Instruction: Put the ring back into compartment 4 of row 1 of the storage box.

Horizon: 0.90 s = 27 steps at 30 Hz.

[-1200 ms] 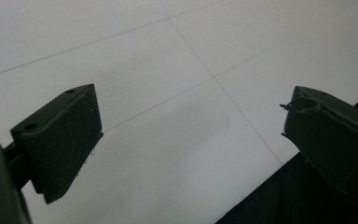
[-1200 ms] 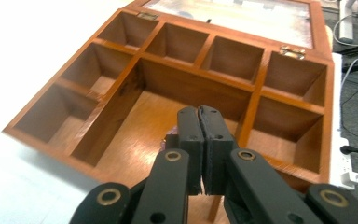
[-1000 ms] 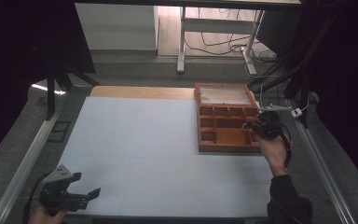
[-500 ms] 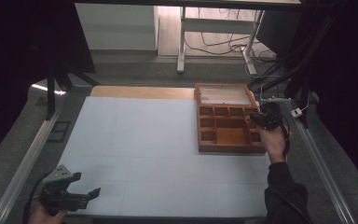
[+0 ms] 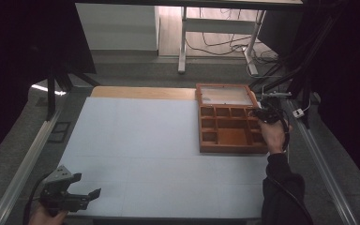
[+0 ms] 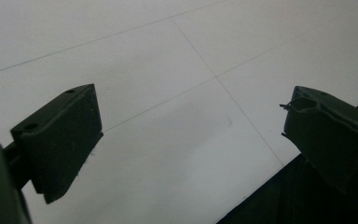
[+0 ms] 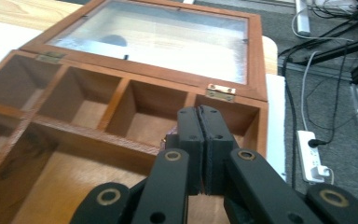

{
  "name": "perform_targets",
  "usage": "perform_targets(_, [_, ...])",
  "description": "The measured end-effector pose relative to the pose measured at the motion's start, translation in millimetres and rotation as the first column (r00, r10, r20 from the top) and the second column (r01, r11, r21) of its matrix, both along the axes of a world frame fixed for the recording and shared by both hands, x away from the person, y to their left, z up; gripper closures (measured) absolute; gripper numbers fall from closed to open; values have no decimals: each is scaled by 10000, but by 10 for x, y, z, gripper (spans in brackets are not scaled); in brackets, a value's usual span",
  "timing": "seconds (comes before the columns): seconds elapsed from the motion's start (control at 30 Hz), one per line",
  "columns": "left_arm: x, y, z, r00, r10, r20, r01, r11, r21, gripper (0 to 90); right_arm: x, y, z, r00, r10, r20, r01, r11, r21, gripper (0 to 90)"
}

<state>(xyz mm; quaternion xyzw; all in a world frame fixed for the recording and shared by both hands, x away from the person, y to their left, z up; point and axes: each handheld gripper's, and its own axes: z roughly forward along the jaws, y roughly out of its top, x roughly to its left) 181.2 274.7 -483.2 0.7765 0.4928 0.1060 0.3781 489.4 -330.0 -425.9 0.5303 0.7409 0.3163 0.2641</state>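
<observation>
Wooden compartment box [image 5: 232,129] seen at worktop's far right corner, glass lid [image 7: 158,35] laid open. Right gripper [image 7: 199,123], jaws pressed shut, nothing visibly held, poised over back-row compartment; lid closing judged next. Left gripper [image 5: 82,194] held open at near left edge.

Compartment box [image 7: 98,135]: reddish-brown wood, smooth, semi-gloss varnish, grain visible. Lid pane [image 7: 154,39]: glass, glossy, hazy reflections. Hinges [image 7: 221,92]: brass-coloured metal, shiny. Table [image 5: 136,140] cover: pale sheet, matt, smooth, thin seam lines; bare light wood strip at far edge. Right gripper [image 7: 204,140] fingers [image 7: 189,135]: black plastic, matt. Left gripper [image 6: 191,140] fingers [image 6: 60,135]: same, slightly rough edges.
</observation>
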Motion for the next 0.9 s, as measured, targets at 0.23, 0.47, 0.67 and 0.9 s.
perform_targets(0.23, [2, 1, -1, 10000, 30, -18, -30, 10000, -6, 44, 123, -54, -17, 9996, -271, 54, 272, 9996, -92, 877])
perform_targets(0.47, [0, 0, 0, 10000, 40, -15, -40, 10000, 2, 44, 226, -67, -67, 9991, -432, -2, 432, 9990, -120, 876])
perform_targets(0.67, [1, 1, -1, 10000, 58, -20, -58, 10000, 2, 45, 280, -67, -149, 9986, -511, -117, 509, 9986, -121, 876])
perform_targets(0.9, [1, 3, -1, 10000, 62, -24, -62, 10000, -11, 45, 304, -74, -277, 9975, -619, -351, 613, 9979, -189, 876])
